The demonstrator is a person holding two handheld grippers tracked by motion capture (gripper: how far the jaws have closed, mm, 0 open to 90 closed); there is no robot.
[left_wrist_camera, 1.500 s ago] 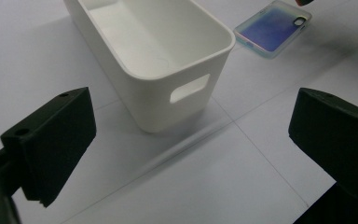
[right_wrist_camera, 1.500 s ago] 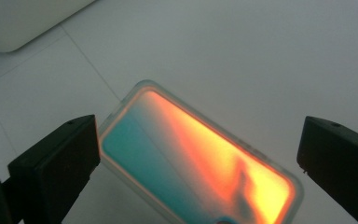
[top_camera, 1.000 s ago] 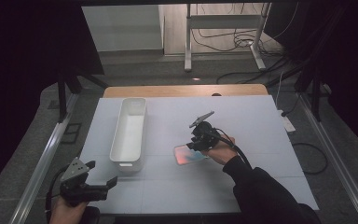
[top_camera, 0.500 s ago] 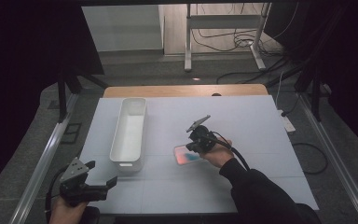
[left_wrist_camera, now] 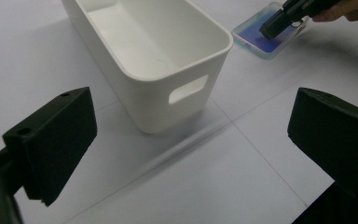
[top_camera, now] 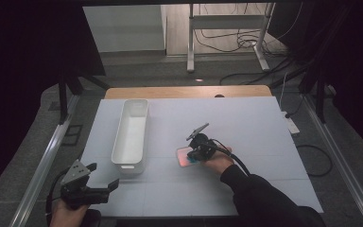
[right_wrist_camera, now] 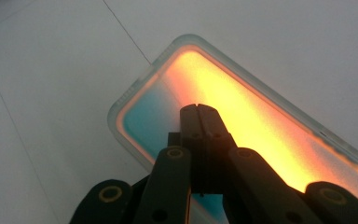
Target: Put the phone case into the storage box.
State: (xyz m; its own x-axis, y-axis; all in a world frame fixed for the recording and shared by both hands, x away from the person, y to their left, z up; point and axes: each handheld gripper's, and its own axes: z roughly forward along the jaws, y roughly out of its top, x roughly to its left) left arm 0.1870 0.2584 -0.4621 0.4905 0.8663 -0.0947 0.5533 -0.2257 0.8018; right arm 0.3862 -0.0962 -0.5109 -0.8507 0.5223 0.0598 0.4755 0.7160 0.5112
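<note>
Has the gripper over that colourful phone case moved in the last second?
Yes. In the high view the right gripper has sunk slightly toward the phone case and the table's near edge, judged against the fixed white bin; its jaws are shut.

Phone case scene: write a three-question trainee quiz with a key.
1. True or false: the right tool has its jaws closed together above the phone case.
2. Which sits left of the phone case in the high view: A) a white bin, B) a red cup, C) a metal bowl?
3. Fill in: the left tool is ____, with nothing between its jaws.

Key: 1 true; 2 A; 3 open.
</note>
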